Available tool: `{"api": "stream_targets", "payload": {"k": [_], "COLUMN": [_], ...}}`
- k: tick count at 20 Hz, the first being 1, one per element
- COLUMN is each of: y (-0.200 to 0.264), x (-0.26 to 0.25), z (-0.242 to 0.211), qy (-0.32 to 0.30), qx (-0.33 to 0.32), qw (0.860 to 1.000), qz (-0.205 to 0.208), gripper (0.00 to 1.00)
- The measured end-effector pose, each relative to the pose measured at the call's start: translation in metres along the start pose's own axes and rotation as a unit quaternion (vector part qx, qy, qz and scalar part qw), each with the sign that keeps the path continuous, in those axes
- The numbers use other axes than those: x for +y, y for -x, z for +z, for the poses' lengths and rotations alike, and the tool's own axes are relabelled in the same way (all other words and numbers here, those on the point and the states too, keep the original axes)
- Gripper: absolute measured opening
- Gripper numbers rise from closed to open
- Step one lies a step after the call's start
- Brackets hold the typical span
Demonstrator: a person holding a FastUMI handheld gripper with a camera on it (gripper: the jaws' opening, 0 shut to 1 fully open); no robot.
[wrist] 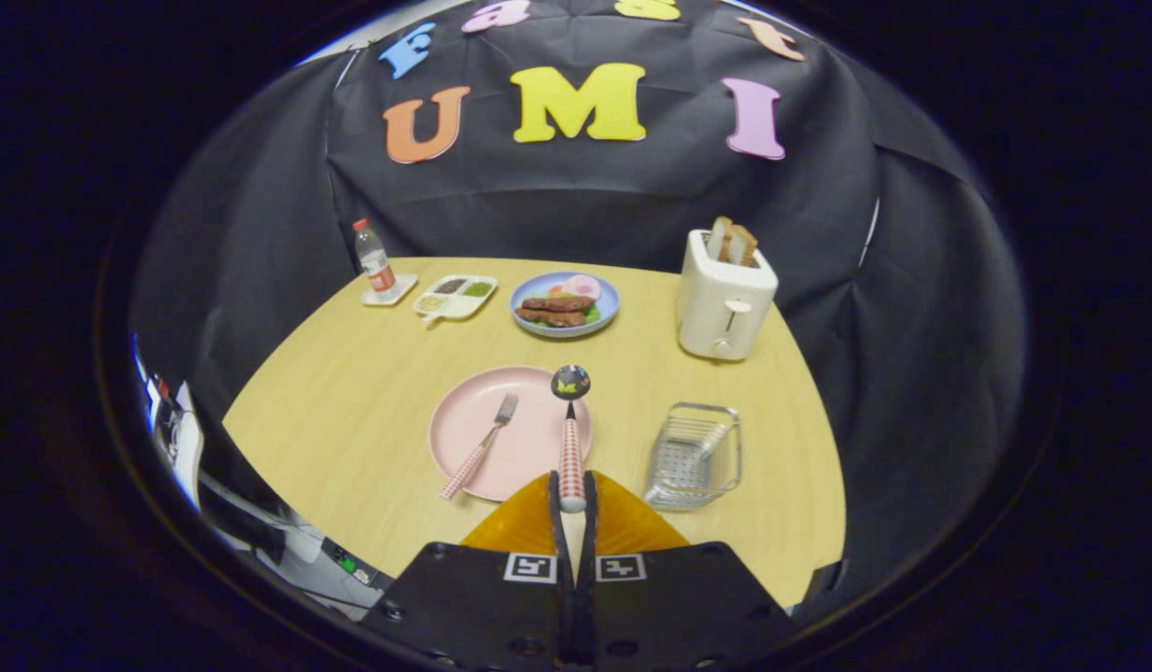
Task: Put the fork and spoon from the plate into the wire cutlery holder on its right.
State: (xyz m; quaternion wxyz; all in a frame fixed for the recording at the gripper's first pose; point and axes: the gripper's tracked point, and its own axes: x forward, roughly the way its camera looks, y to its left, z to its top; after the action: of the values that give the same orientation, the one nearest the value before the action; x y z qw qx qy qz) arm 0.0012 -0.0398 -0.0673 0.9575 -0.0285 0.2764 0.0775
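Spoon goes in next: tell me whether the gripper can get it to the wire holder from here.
Probably yes. The gripper is shut on the spoon, lifted above the pink plate; the wire holder stands open-topped, and nothing lies between them.

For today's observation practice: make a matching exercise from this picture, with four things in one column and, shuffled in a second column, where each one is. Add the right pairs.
Things
1. spoon
2. fork
3. wire cutlery holder
4. toaster

Places
A. lying on the pink plate
B. standing at the far side of the table, holding bread slices
C. gripped by its handle between the fingers of the tool
D. standing on the table to the right of the plate, with no cutlery in it

Pairs: 1-C, 2-A, 3-D, 4-B
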Motion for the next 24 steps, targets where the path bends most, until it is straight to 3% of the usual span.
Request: {"api": "stream_targets", "payload": {"k": [5,14,20,24], "y": [0.041,0.002,-0.033,-0.039], "x": [-0.076,-0.081,-0.089,-0.093], "z": [0.01,-0.025,-0.028,-0.03], "qy": [-0.047,-0.134,-0.153,-0.139], "qx": [0.058,0.202,0.247,0.23], "qw": [0.996,0.969,0.956,0.961], "qz": [-0.05,-0.033,-0.044,-0.056], "gripper": [0.0,0.0,0.0,0.01]}}
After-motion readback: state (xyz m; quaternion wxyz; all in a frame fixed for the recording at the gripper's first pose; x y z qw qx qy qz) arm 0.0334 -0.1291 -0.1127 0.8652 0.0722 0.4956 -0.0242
